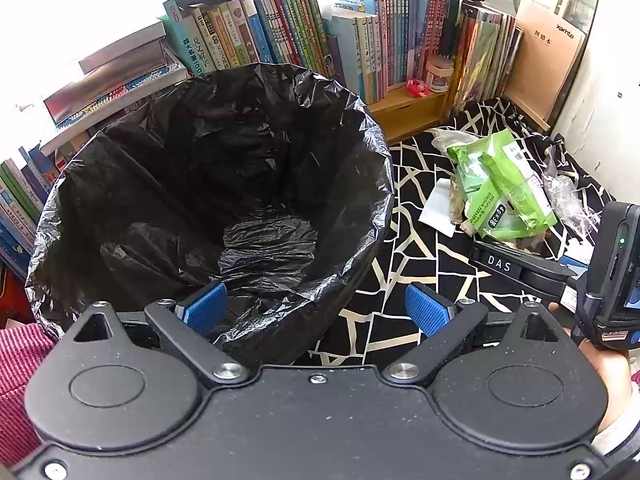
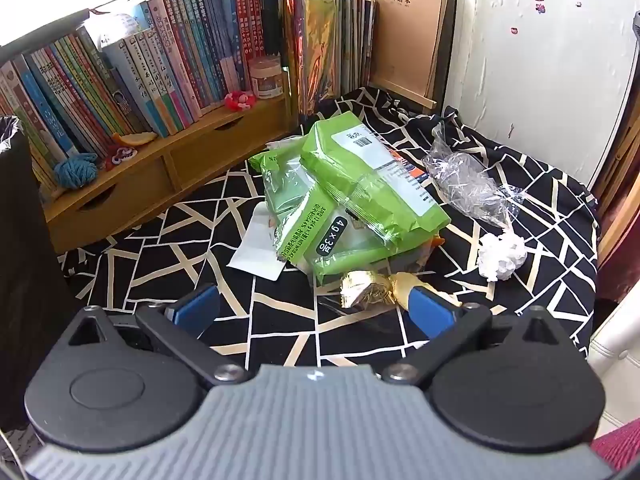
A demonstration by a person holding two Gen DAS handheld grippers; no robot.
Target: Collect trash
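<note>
Rows of books (image 2: 168, 48), wooden shelf (image 2: 168, 168), black patterned cloth (image 2: 192, 248), blue yarn ball (image 2: 76, 172)

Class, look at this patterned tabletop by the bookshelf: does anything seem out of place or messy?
Yes. Litter lies loose on the black patterned cloth: green wrappers, crumpled clear plastic, a white paper ball and gold foil. The black-lined bin is empty.

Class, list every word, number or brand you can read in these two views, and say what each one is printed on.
"xprinte": tan notebook leaning against the wall.
"纠错本": same notebook, under the brand.
"4 g x 3" plus one character too blurred to read: green packet.
"DAS": black finger of the right gripper, seen from the left wrist.
Book spines and the packet's white label: too small or blurred to read reliably.
</note>
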